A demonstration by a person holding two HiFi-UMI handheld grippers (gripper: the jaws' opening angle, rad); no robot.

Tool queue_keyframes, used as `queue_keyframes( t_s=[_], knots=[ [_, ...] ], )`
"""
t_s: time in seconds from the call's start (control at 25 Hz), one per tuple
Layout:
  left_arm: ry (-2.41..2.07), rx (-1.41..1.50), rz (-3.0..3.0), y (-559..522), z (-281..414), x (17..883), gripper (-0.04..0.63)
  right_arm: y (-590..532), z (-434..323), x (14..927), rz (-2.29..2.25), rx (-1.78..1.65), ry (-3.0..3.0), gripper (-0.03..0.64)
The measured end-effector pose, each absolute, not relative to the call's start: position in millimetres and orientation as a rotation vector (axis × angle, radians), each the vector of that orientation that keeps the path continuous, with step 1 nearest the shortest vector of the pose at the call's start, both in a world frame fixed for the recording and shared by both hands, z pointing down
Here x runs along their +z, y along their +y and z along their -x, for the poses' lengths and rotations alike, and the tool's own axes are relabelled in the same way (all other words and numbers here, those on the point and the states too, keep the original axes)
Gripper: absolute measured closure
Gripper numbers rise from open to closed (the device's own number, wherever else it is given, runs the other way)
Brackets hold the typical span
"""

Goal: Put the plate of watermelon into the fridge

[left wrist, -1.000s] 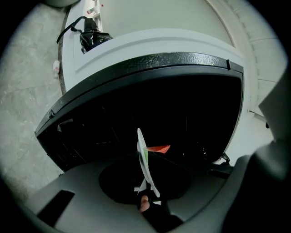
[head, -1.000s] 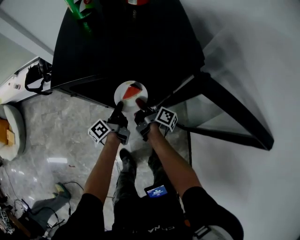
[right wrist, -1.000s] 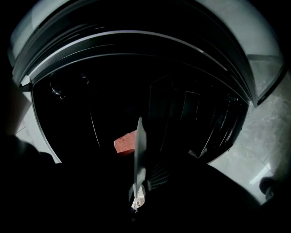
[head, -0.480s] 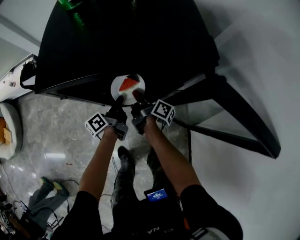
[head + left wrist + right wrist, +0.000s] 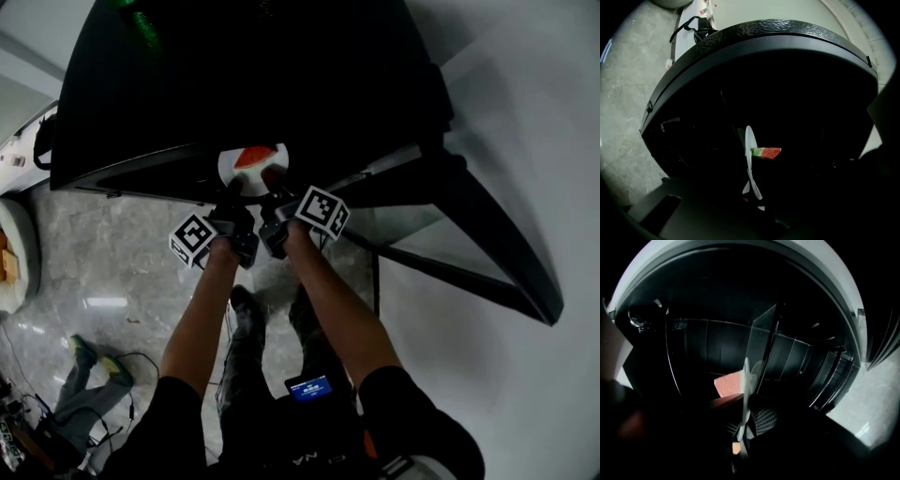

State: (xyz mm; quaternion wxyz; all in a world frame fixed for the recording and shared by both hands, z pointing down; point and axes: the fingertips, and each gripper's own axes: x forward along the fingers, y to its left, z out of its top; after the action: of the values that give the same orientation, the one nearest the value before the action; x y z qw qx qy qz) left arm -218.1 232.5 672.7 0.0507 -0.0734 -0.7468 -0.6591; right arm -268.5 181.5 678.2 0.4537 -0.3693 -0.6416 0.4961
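Marble floor (image 5: 112, 262) under a dark open fridge (image 5: 281, 84). Head view: left gripper (image 5: 232, 190) and right gripper (image 5: 272, 180) both on the near rim of the plate (image 5: 230, 167). Plate with watermelon (image 5: 253, 155) sits at their 12 o'clock, at the fridge's front edge. Left gripper view only: plate edge-on, green rind, slice at the plate's 3 o'clock. Jaws closing with the rim between them, mostly lost in dark. Right gripper view only: glass shelf (image 5: 764, 333), slice at 9 o'clock, ribbed pad (image 5: 764, 420) pressed on the rim.
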Motion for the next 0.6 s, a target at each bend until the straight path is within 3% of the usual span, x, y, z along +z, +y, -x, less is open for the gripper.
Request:
queue_keyframes(
  t_s=[0.32, 0.44, 0.6],
  knots=[
    [-2.267, -2.018, 0.311, 245, 224, 674, 0.572, 181, 261, 680, 0.961, 1.136, -1.592, 0.578],
    [-2.237, -2.031, 0.384, 248, 223, 679, 0.574, 183, 258, 675, 1.008, 1.084, -1.615, 0.517],
    [-2.233, -2.071, 0.423, 253, 226, 677, 0.574, 176, 255, 669, 1.052, 1.028, -1.641, 0.508]
  ],
)
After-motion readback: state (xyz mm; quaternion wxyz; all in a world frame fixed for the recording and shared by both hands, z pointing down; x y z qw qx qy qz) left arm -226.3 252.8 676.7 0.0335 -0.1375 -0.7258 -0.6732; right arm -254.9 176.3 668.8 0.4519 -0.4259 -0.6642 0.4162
